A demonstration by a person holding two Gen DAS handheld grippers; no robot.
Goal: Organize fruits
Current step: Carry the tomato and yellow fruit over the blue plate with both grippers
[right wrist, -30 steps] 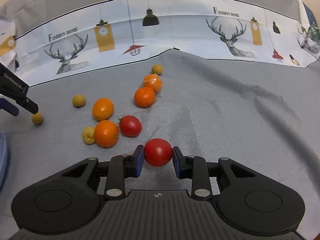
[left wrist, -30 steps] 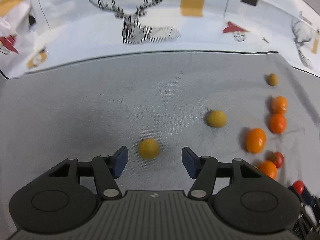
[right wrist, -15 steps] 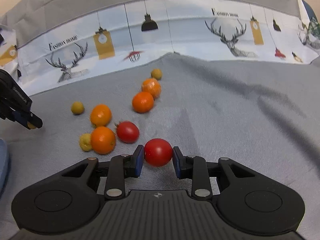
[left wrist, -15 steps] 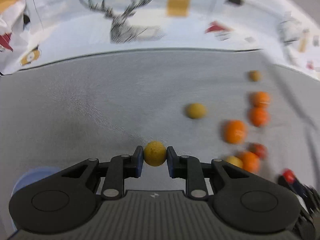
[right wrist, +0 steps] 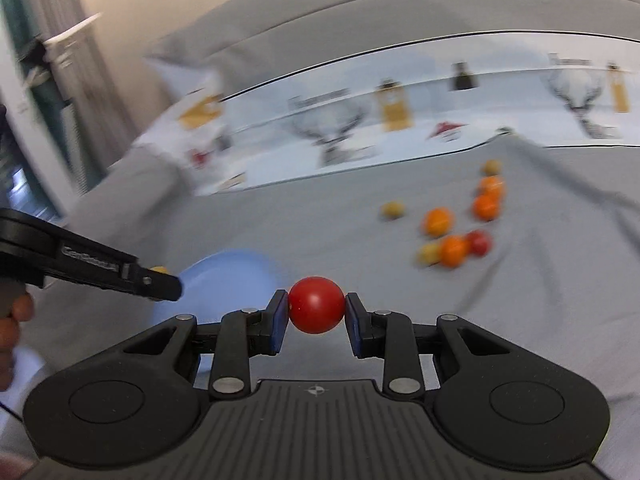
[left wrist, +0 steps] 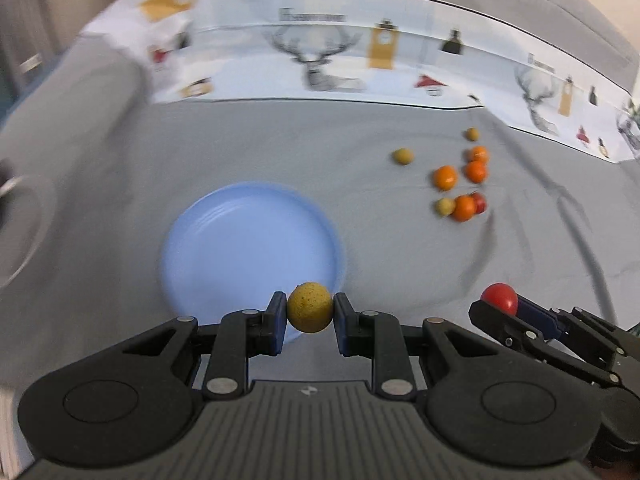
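My left gripper is shut on a small yellow fruit, lifted above the near rim of a light blue plate. My right gripper is shut on a red tomato and hangs over the grey cloth beside the plate. In the left wrist view the right gripper shows at the lower right with the tomato. The left gripper reaches in from the left of the right wrist view.
A loose cluster of several oranges, yellow fruits and a red tomato lies on the grey tablecloth at the far right. A printed deer-pattern border runs along the back. A hand shows at the left edge.
The left gripper closed on the yellow fruit, lifted it and carried it left to the blue plate. The right gripper rose with the tomato and swung left toward the plate.
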